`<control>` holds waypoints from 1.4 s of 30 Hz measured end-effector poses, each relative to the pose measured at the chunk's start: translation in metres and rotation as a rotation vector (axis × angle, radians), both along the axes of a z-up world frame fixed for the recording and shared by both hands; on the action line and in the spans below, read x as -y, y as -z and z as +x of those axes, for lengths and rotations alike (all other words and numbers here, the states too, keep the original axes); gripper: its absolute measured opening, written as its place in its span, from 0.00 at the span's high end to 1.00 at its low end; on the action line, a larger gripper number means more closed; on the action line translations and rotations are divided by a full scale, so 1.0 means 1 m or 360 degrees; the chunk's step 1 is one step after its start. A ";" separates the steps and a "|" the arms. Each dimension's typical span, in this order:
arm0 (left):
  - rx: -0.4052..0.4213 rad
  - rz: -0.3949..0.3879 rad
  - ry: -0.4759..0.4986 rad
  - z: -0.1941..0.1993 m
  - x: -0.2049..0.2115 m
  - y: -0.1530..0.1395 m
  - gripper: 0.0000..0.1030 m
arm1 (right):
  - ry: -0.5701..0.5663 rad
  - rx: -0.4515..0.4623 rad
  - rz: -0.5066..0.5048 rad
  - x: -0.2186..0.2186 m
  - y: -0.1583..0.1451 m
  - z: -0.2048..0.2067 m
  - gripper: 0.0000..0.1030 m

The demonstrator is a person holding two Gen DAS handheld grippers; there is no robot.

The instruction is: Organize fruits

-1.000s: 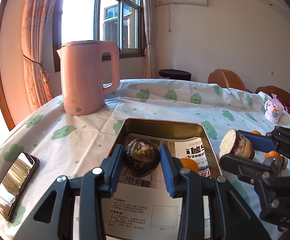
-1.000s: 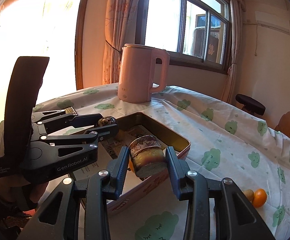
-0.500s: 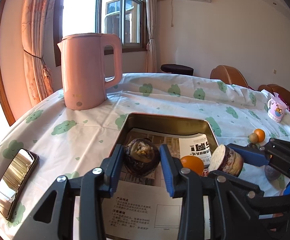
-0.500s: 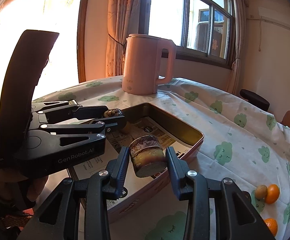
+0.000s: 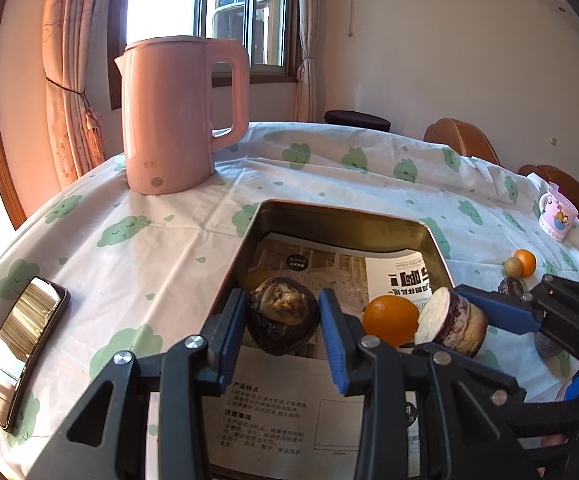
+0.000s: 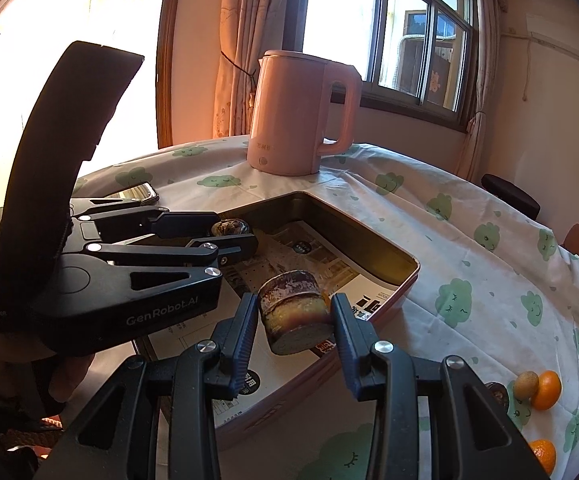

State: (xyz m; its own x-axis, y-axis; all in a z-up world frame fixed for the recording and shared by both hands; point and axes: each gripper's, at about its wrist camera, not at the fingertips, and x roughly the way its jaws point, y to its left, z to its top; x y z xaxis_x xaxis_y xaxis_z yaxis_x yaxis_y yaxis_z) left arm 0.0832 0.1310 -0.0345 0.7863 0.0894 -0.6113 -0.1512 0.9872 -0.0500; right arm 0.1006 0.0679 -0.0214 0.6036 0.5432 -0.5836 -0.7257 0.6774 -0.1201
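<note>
The left tongs [image 5: 283, 322] were clamped on a dark, wrinkled fruit [image 5: 282, 322], pads pressing both flanks, and hung over the near half of the tin tray [image 5: 341, 216]. The right tongs [image 6: 294, 318] were likewise closed on a cut fruit piece [image 6: 294, 314] with a purple rind and a pale cut face, held above the tray's right-hand edge. Both pieces appeared lifted clear of the tray floor; that suggested each was being carried in for release rather than taken out. Holding them side by side over the opening kept either drop inside the walls.

In the left wrist view the cut piece sat at 3 o'clock from the dark fruit, with an orange [image 5: 390, 318] between them, already resting in the tray. The tray floor was lined with printed paper [image 5: 399, 280]. A yellowish object at 11 o'clock from the dark fruit was possibly another fruit; it was too hidden to confirm.

Outside the tray, loose fruits remained on the desk [image 5: 169, 248]: a second orange [image 5: 525, 262] touching a small brown fruit [image 5: 512, 266] at 2 o'clock. A pink kettle [image 5: 181, 116] stood at 11 o'clock, a phone [image 5: 21, 356] at 9 o'clock, a mug [image 5: 557, 216] at the far right.
</note>
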 end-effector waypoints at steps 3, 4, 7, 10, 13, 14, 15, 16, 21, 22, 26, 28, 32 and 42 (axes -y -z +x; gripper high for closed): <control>-0.0013 -0.0009 0.0004 0.001 0.000 0.002 0.63 | 0.0005 -0.0022 -0.0019 -0.002 0.002 0.002 0.61; -0.0011 -0.0009 0.0005 0.000 0.000 0.001 0.63 | 0.0007 -0.0030 -0.0026 -0.002 0.002 0.002 0.61; -0.0014 -0.0008 0.0005 0.001 0.000 0.002 0.63 | 0.0010 -0.0048 -0.0037 -0.004 0.004 0.005 0.61; -0.0025 -0.0011 0.0003 0.001 0.000 0.003 0.63 | 0.0007 -0.0048 -0.0043 -0.004 0.004 0.005 0.61; -0.0033 -0.0011 0.0008 0.001 0.001 0.003 0.63 | 0.0005 -0.0044 -0.0055 -0.005 0.005 0.004 0.61; -0.0035 -0.0009 0.0008 0.002 0.001 0.003 0.63 | 0.0005 -0.0042 -0.0058 -0.006 0.005 0.004 0.61; -0.0035 -0.0010 0.0008 0.002 0.000 0.003 0.63 | 0.0004 -0.0041 -0.0062 -0.006 0.005 0.004 0.61; -0.0034 -0.0010 0.0007 0.002 0.000 0.003 0.63 | 0.0004 -0.0040 -0.0064 -0.006 0.005 0.004 0.61; -0.0039 -0.0011 0.0003 0.003 0.001 0.004 0.63 | 0.0005 -0.0040 -0.0066 -0.007 0.005 0.004 0.61; -0.0039 -0.0010 0.0002 0.003 0.000 0.004 0.62 | 0.0005 -0.0039 -0.0067 -0.007 0.005 0.004 0.61; -0.0040 -0.0011 0.0001 0.003 0.001 0.005 0.62 | 0.0008 -0.0033 -0.0075 -0.007 0.005 0.004 0.61; -0.0039 -0.0011 0.0005 0.003 0.001 0.004 0.62 | 0.0011 -0.0030 -0.0077 -0.007 0.005 0.003 0.61; -0.0024 0.0007 0.0005 0.002 0.002 0.004 0.61 | 0.0023 -0.0018 -0.0071 -0.006 0.004 0.002 0.51; 0.0059 -0.0014 -0.0006 -0.007 0.003 -0.005 0.36 | 0.0118 -0.0030 -0.0007 0.005 0.000 0.008 0.34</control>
State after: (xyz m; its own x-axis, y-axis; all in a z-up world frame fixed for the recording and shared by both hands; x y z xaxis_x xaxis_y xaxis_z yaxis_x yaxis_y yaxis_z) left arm 0.0760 0.1285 -0.0291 0.8080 0.0873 -0.5827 -0.1529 0.9862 -0.0642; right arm 0.1088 0.0632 -0.0218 0.6309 0.4951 -0.5973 -0.6759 0.7288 -0.1099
